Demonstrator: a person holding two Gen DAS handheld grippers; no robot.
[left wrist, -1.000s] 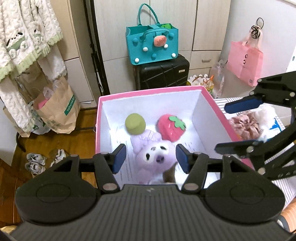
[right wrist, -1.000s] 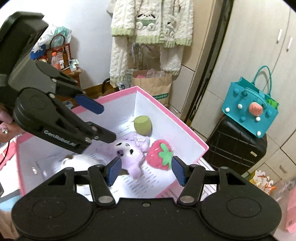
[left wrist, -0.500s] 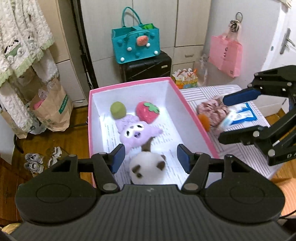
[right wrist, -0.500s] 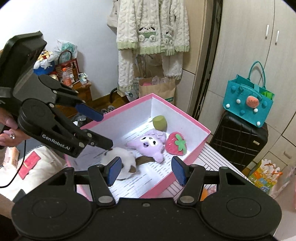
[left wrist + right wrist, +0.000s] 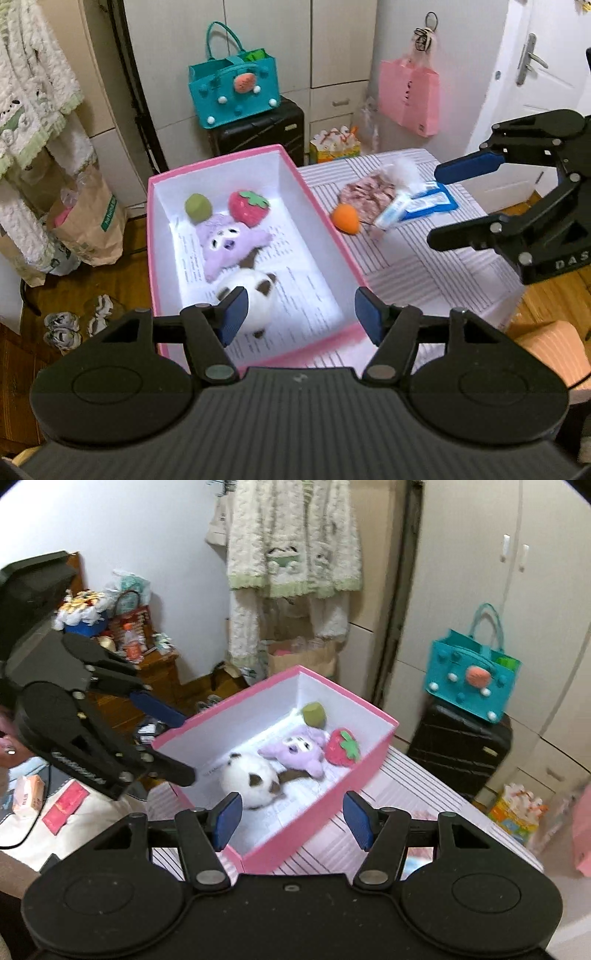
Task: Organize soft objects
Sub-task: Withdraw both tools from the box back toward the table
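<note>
Four soft toys now lay in the pink box (image 5: 325,221), the white-and-brown plush (image 5: 255,295) nearest. Both tongs, left (image 5: 297,317) still widening and right (image 5: 291,819) parted, had pulled back empty. An orange toy (image 5: 345,218) waited right of the box on the counter (image 5: 424,266).

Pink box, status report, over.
Left gripper opening, empty; right gripper open, empty. Pink box holds four soft toys. Orange toy on striped cloth beside it. Nothing in the way.
</note>
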